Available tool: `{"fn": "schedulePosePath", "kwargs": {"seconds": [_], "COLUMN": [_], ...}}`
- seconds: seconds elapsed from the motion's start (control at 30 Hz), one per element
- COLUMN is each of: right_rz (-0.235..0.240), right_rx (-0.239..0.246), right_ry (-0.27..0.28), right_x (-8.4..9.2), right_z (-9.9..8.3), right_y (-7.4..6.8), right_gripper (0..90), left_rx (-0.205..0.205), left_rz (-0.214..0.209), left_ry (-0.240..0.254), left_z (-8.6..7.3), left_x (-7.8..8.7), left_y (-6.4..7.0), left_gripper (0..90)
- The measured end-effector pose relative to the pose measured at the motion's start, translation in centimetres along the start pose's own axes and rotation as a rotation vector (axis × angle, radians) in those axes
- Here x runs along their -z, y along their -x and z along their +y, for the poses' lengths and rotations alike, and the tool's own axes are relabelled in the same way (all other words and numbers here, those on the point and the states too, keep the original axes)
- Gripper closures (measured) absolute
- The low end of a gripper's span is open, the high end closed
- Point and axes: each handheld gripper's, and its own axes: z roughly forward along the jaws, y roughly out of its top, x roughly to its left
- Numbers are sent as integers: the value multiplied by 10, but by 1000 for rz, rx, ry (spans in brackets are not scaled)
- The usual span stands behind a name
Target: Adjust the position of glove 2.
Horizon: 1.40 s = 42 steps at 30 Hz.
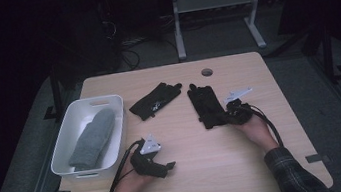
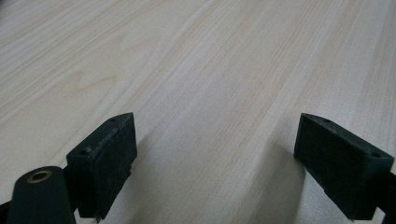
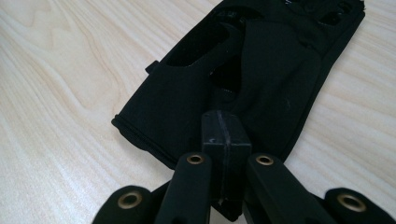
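The step in hand is judged to be the pick-up of the black fabric glove (image 1: 206, 107) that is seen right of the centre of the high view, flat on the light wooden surface (image 1: 209, 171). The right gripper (image 1: 232, 115) is placed at the lower edge of this glove. In the right gripper view its fingers (image 3: 225, 140) are pressed together at the cuff of the glove (image 3: 243, 88), and the cloth seems to be pinched between them, although the pinch itself is partly hidden. The left gripper (image 1: 168, 167) is held low in the lower left part of the high view; its fingers (image 2: 109, 158) are wide apart above bare wood and nothing is held.

The next move probably calls for a lift of the glove and a carry toward the white plastic bin (image 1: 63, 141) at the left, where a grey knitted mitten (image 1: 93, 139) is already laid. A firm hold on the thin cloth is needed, because it can slip.

A second black glove (image 1: 155, 99) is lying near the centre. A round cable hole (image 1: 207, 72) is cut near the far edge. The room behind is dark; grey table legs (image 1: 177, 24) and cables are seen on the floor.
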Motion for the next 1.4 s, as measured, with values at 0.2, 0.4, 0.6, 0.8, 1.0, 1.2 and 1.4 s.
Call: {"fn": "schedulePosePath", "kwargs": {"seconds": [0.2, 0.4, 0.6, 0.8, 1.0, 1.2, 1.4], "right_rz": [1, 10, 20, 26, 45, 68, 84], "right_rx": [15, 26, 26, 48, 59, 81, 97], "right_ry": [-12, -20, -38, -62, -75, -92, -109], "right_x": [1, 7, 17, 26, 37, 49, 62], "right_z": [-3, -9, -18, -25, -36, -48, -60], "right_y": [-2, -5, -14, -22, -31, -42, -52], "right_gripper": [900, 900, 900, 900, 900, 900, 900], "left_rx": [0, -1, -1, -1, 0, -1, -2], "left_rz": [-1, -2, -2, -2, 0, -1, -1], "left_ry": [0, 0, 0, 1, 6, 6, 6], "left_z": [0, 0, 0, 0, 0, 0, 0], "left_x": [0, 0, 0, 0, -1, 0, -1], "left_y": [0, 0, 0, 0, 0, 0, 0], "left_gripper": [122, 122, 122, 122, 122, 122, 122]}}
